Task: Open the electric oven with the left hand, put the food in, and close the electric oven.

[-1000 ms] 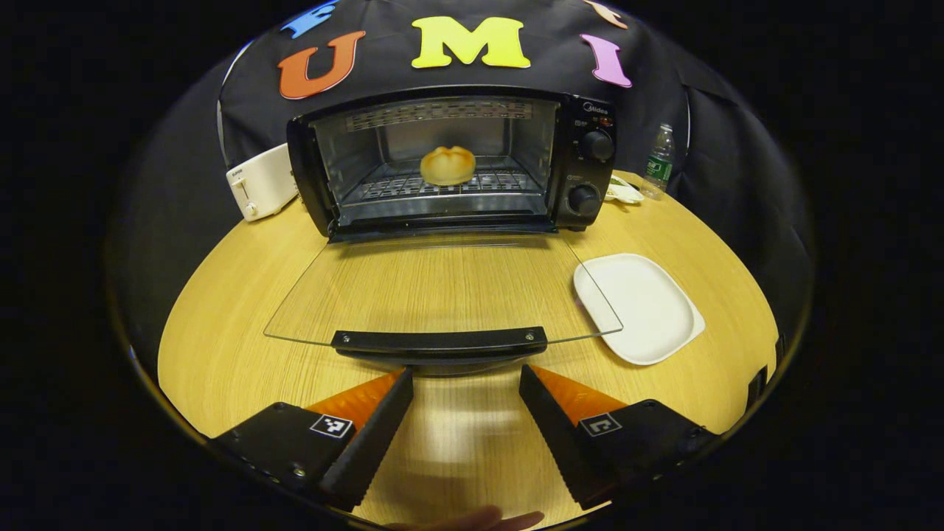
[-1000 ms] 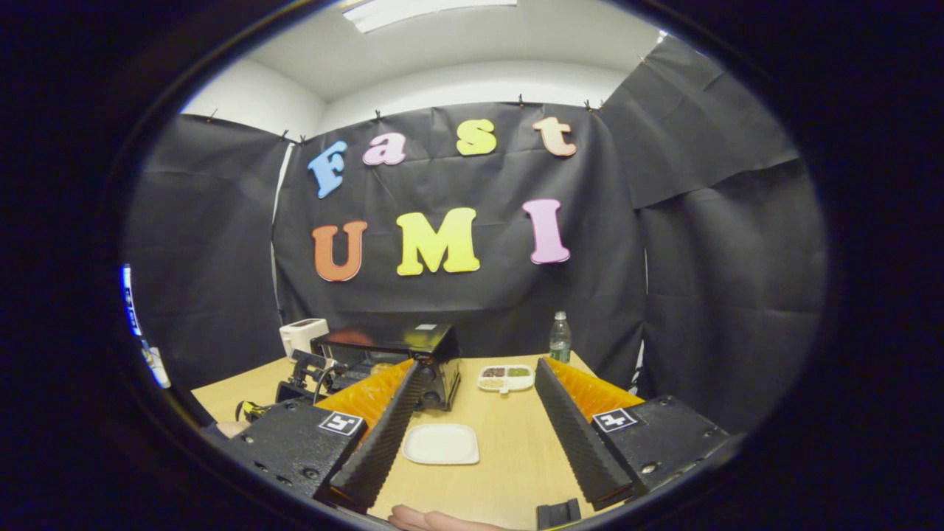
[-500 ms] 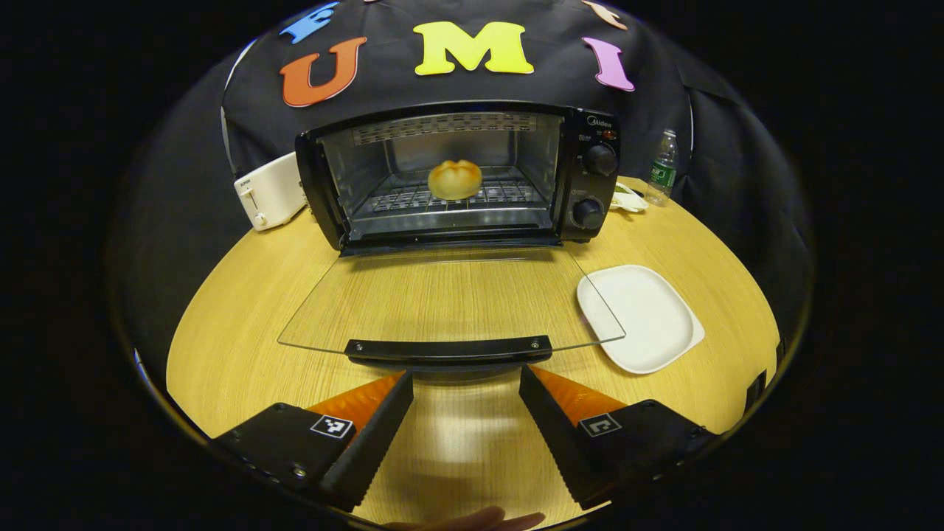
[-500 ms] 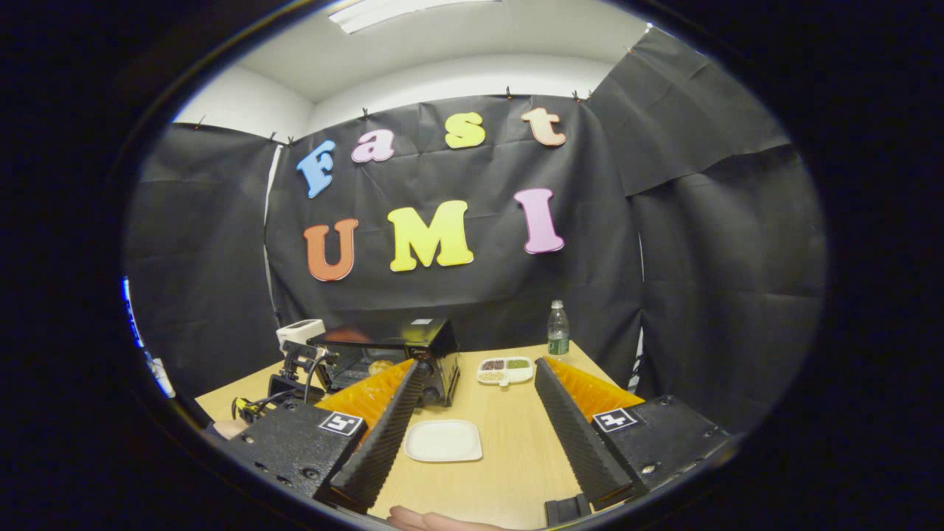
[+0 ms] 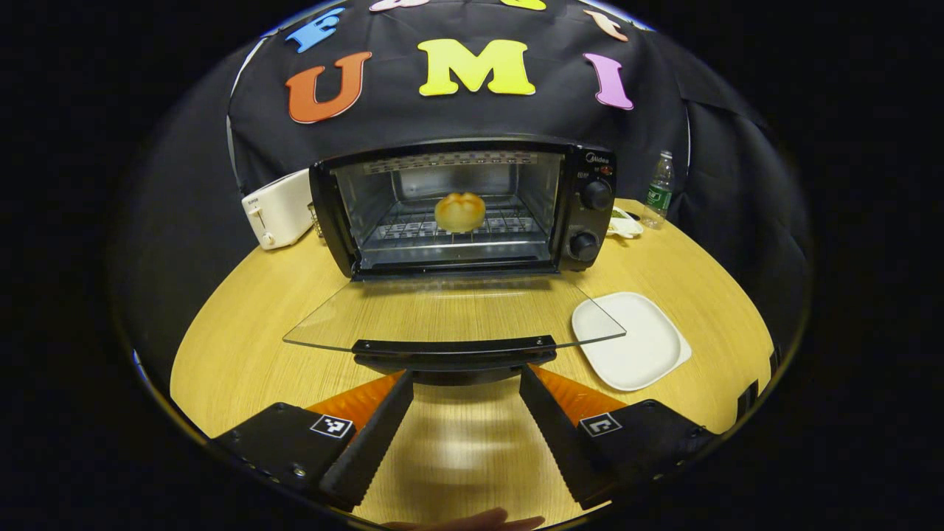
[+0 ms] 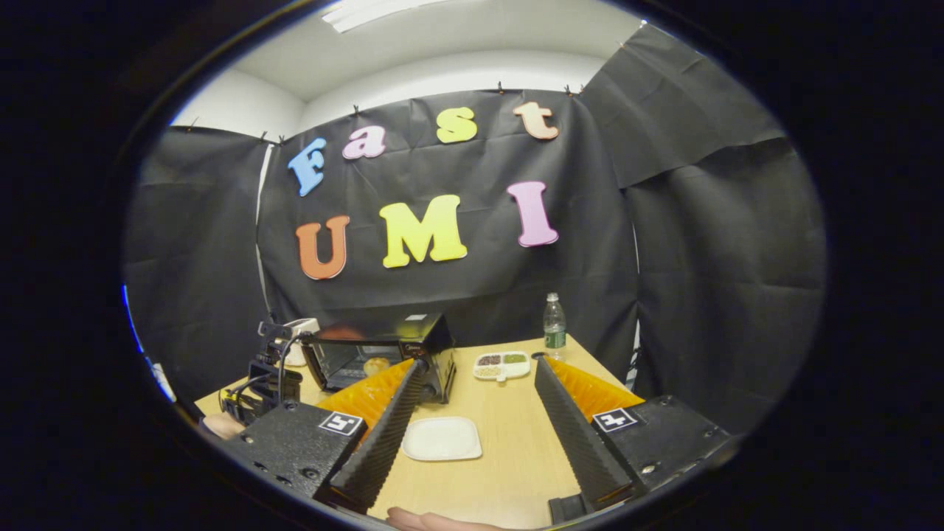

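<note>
Black electric toaster oven [image 5: 472, 206] at the back of the light wooden table [image 5: 243, 324], glass door [image 5: 450, 313] swung down flat, black door handle [image 5: 453, 346] facing forward. Round golden bread roll [image 5: 459, 211] resting on the wire rack [image 5: 442, 228] inside the oven cavity. Left gripper [image 5: 464, 391] just short of the handle, black-and-orange fingers spread wide apart, nothing between them, tips near the handle's underside but contact impossible to judge. Square white plate [image 5: 634, 339] bare on the table, just right of the door's corner. White toaster [image 5: 279, 209] left of the oven, clear plastic water bottle [image 5: 658, 189] at the far right, small divided dish [image 6: 501, 365] near it. Right gripper [image 6: 479, 420] held high and back over the table, fingers wide apart and holding nothing, white plate visible between them. Part of a hand [image 6: 435, 520] at the bottom edge of the right gripper view.
</note>
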